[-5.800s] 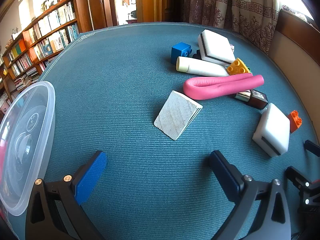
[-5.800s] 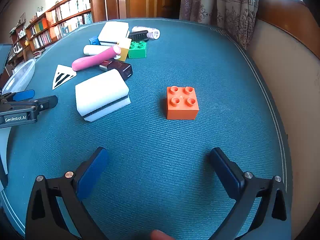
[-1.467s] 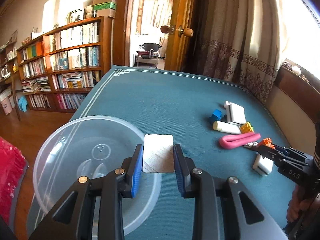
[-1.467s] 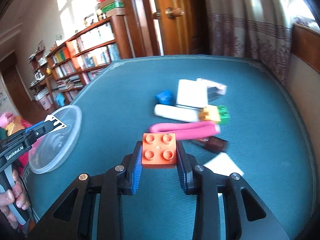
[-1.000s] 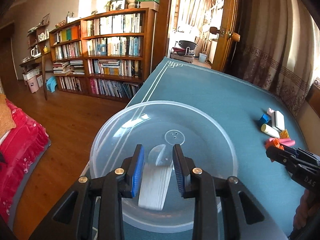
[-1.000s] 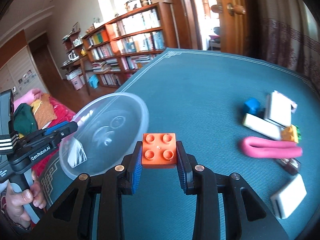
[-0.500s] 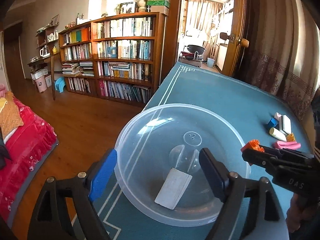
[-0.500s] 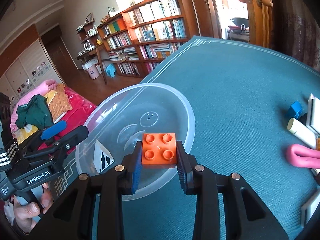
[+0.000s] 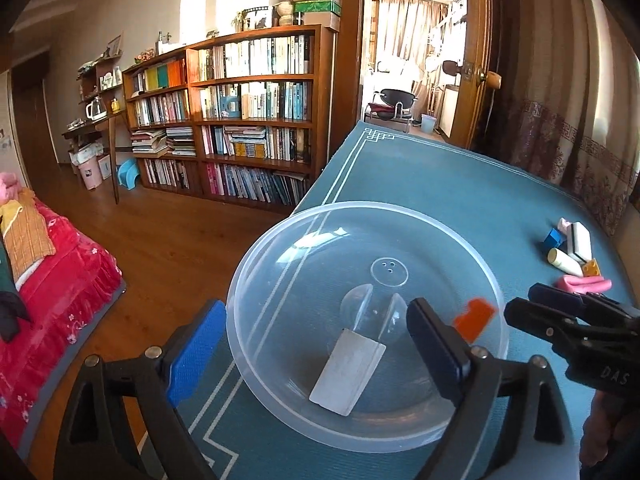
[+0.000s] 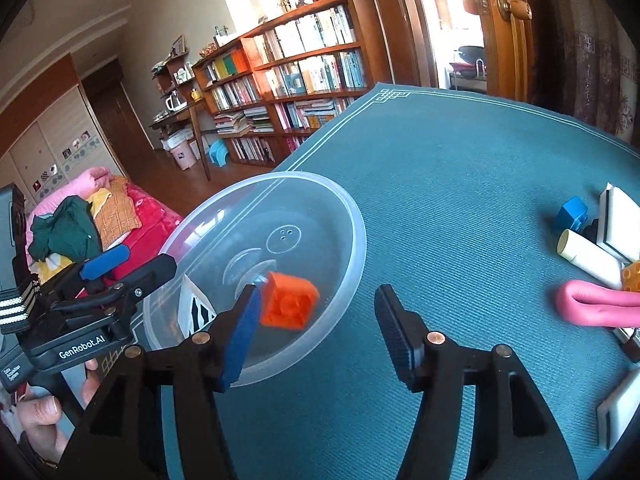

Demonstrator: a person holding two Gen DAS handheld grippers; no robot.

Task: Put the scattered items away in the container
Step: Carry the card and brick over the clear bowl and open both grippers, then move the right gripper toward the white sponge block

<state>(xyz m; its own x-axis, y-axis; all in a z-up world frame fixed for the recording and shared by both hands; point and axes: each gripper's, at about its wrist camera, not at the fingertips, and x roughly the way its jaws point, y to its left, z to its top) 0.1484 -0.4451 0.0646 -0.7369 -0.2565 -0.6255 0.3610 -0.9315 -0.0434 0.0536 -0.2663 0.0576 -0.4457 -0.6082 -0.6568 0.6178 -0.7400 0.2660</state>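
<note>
At the near-left corner of the green table [image 10: 460, 168], your left gripper [image 9: 316, 346] hangs with its jaws spread wide and nothing between them, just above the clear plastic bowl [image 9: 472, 256]. Inside the bowl lies a flat white card [image 9: 346, 372] with black stripes on one face, resting on the bowl floor. Next comes the orange brick [image 10: 290, 300], blurred and tilted over the bowl's near side; whether it is touching the bowl floor or not yet landed cannot be told. Your right gripper [image 10: 316, 330] stands at the bowl's near rim, jaws parted and empty, the brick just beyond its left finger.

Farther right, well apart from the bowl, the remaining items sit in a loose cluster: a blue brick [image 10: 572, 214], a cream tube [image 10: 588, 258], a white block [image 10: 622, 218] edged in black, a yellow brick [image 10: 632, 276], and a pink loop [image 10: 596, 306] that looks soft.

The bricks are probably light, rigid and smooth; take one across two flat sides, as a corner grip may let it slip. The pink loop will likely flex, so pinch it near the middle of both strands. The tube may roll; close the fingers across its width.
</note>
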